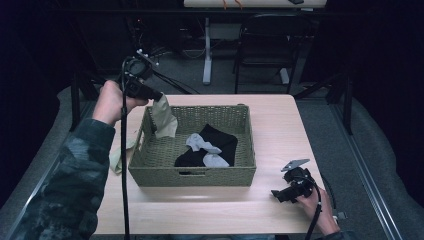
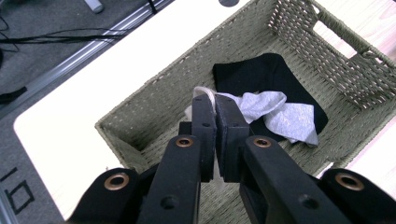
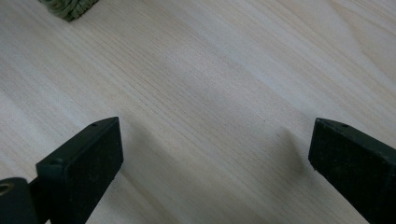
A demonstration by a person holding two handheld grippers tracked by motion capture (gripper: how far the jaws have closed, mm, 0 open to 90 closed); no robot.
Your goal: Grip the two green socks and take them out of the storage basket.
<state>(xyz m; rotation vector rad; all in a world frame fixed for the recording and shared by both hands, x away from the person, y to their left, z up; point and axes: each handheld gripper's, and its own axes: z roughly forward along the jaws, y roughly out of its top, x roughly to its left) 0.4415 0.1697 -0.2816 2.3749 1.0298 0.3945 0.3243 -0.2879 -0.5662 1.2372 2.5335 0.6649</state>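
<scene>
One limp beige sock (image 1: 164, 116) in left gripper (image 1: 156, 96) above woven basket (image 1: 150, 172)

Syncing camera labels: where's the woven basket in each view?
High view: woven basket sits mid-table, its near wall facing the camera.
Left gripper view: it spans the upper middle and right, rim beyond the left tongs, shut on a beige cloth.
Right gripper view: one corner at the top left edge.
Shared landmark: the light wood table.
</scene>
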